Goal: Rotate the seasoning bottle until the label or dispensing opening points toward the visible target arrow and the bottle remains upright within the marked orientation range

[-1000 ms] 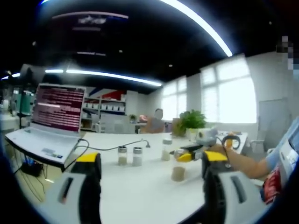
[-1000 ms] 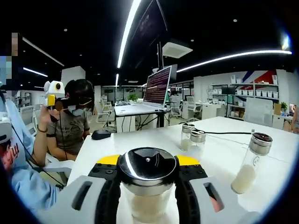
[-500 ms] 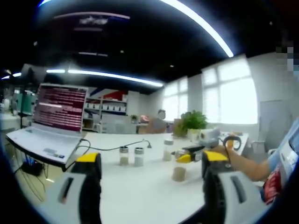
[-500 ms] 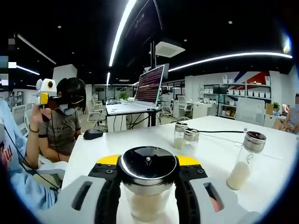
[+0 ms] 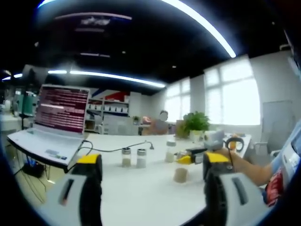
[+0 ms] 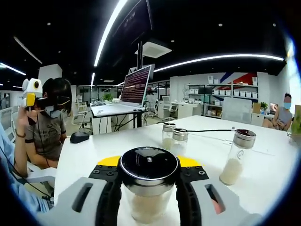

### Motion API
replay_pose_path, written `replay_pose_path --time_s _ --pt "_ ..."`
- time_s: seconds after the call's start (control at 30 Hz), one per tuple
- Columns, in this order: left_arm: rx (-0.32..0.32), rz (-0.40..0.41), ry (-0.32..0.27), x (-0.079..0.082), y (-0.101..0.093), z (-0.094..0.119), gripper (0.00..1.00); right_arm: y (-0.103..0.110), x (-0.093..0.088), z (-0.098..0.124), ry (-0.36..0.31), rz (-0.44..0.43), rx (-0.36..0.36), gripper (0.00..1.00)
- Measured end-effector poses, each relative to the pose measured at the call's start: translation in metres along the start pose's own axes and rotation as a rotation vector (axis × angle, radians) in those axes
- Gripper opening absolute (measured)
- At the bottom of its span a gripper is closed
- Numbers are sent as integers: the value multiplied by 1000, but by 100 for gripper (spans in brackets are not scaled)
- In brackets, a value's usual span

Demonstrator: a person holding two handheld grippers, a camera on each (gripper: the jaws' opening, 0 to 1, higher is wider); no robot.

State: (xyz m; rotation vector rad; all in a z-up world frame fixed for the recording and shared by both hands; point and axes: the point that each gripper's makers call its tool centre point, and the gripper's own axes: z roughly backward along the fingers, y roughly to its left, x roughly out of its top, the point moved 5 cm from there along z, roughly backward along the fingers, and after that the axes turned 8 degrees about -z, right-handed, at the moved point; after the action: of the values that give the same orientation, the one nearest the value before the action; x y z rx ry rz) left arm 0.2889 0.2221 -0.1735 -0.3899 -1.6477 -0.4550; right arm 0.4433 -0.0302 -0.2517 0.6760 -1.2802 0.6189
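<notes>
Two jaws of the right gripper [image 6: 148, 188] clamp the seasoning bottle [image 6: 148, 186] at the bottom centre of the right gripper view — a clear glass jar with a glossy black domed cap, pale granules filling its lower part, standing upright. No label or arrow can be made out. Right of it on the white table [image 6: 207, 150] stands a taller shaker [image 6: 236, 157], and a pair of small shakers [image 6: 173, 139] sits further back. In the left gripper view, the left gripper [image 5: 153, 188] holds its fingers wide apart with nothing between them; a laptop [image 5: 54, 120] sits at left.
</notes>
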Motion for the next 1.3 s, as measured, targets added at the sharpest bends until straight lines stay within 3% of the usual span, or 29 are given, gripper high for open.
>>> replay_pose_path --time_s 0.63,1.3 --pt "5 -25 27 -2 -4 -1 93 -5 -1 0 -68 -19 -125 44" --pt "25 -11 16 1 0 6 93 -3 -5 0 -129 -23 -289 43"
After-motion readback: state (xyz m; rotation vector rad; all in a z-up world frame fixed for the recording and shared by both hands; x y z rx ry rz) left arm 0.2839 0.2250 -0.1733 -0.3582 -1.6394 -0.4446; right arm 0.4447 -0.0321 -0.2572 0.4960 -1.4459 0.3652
